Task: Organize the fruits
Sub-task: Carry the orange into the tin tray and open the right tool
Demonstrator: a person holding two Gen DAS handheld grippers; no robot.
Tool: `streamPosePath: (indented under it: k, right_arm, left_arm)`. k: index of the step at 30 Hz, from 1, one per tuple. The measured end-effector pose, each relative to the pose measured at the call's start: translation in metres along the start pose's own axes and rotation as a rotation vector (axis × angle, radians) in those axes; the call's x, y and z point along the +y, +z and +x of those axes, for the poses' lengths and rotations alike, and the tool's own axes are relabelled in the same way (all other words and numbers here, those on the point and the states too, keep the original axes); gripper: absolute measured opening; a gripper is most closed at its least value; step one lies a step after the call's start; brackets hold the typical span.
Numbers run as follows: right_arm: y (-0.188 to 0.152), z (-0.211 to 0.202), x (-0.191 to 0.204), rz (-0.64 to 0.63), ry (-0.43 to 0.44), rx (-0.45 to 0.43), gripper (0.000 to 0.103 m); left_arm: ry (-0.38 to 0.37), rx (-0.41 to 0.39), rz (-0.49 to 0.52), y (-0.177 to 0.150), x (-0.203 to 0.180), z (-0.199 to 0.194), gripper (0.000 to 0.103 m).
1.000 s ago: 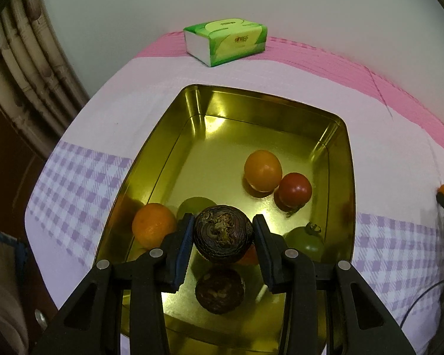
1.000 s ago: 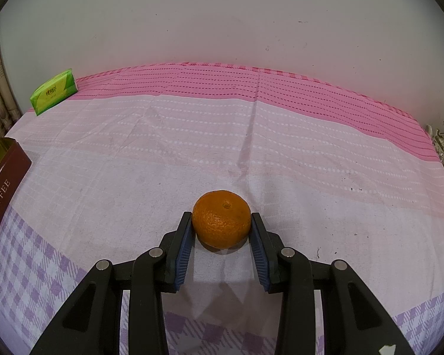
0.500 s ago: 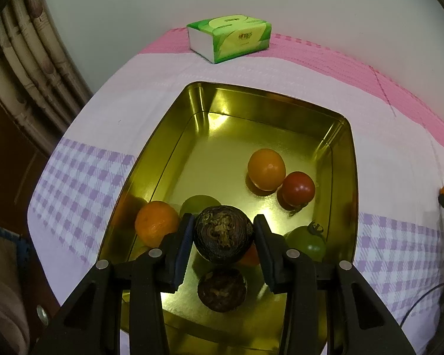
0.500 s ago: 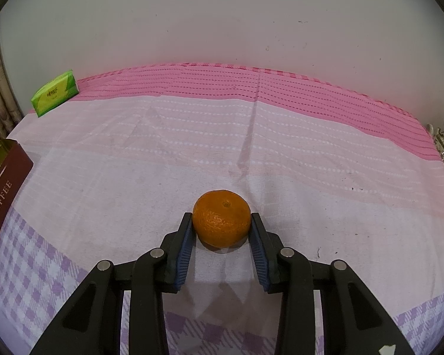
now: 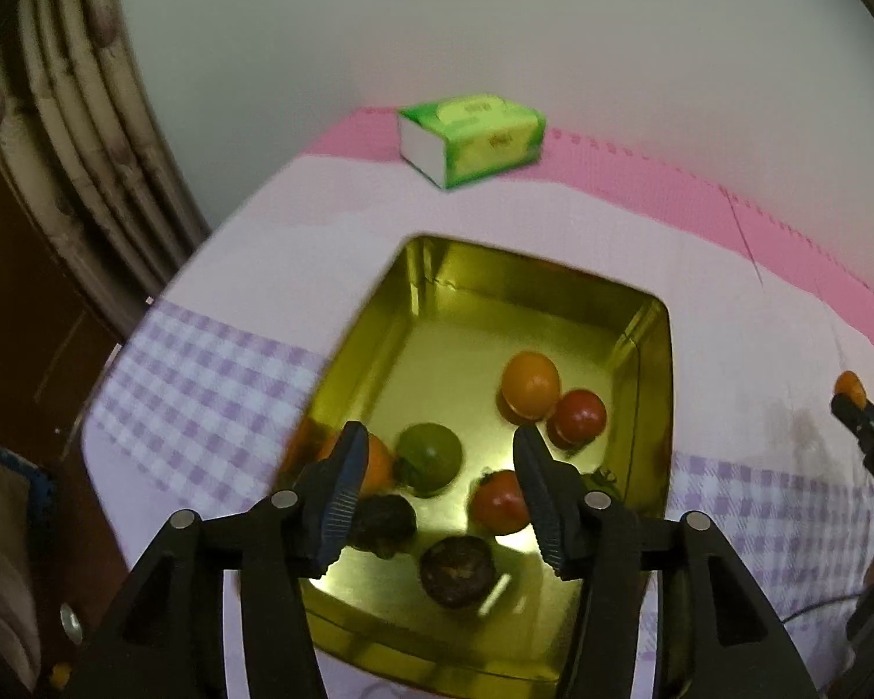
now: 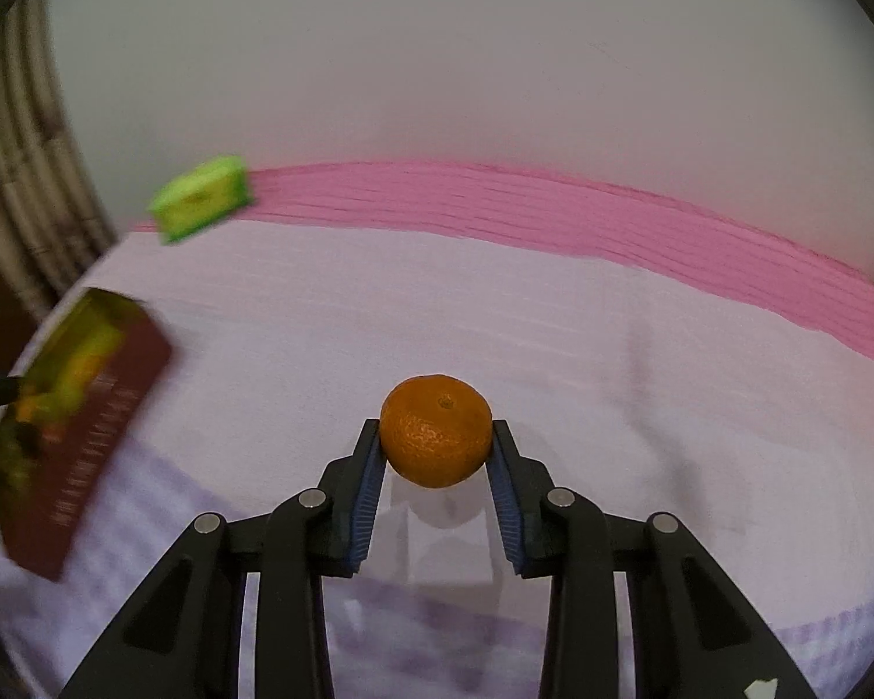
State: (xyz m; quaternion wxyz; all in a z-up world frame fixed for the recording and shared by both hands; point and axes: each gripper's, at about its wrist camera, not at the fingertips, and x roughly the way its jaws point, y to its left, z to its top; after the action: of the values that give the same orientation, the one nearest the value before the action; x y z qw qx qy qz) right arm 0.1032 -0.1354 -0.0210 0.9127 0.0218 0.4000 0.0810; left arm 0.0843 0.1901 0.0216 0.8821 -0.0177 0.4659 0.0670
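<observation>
While my right gripper (image 6: 435, 469) squeezes the orange (image 6: 435, 438) above the cloth (image 6: 553, 361), my left gripper (image 5: 435, 486) hangs wide apart and bare over the gold tin (image 5: 652, 408). The fruit there sits crowded, so my orange might bump one or hit the rim. The far half has room.

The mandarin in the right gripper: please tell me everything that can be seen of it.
The mandarin is a round, slightly flattened orange fruit with dimpled, matte peel and a small dark stem dot on top. It looks whole and unpeeled. It sits clamped between the two blue-padded fingers of the right gripper, which touch its left and right sides. A shadow lies on the pale cloth below; whether the fruit touches the cloth cannot be told.
</observation>
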Motion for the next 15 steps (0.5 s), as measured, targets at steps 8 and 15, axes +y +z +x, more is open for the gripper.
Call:
streamPosePath:
  k: [8, 15]
  right_arm:
    - [0.018, -0.004, 0.131, -0.189, 0.243, -0.012, 0.032]
    - [0.018, 0.019, 0.203, -0.305, 0.307, 0.025, 0.032]
  left_arm:
    - [0.042, -0.002, -0.050, -0.012, 0.024, -0.020, 0.059]
    - [0.113, 0.021, -0.098, -0.028, 0.041, -0.025, 0.062]
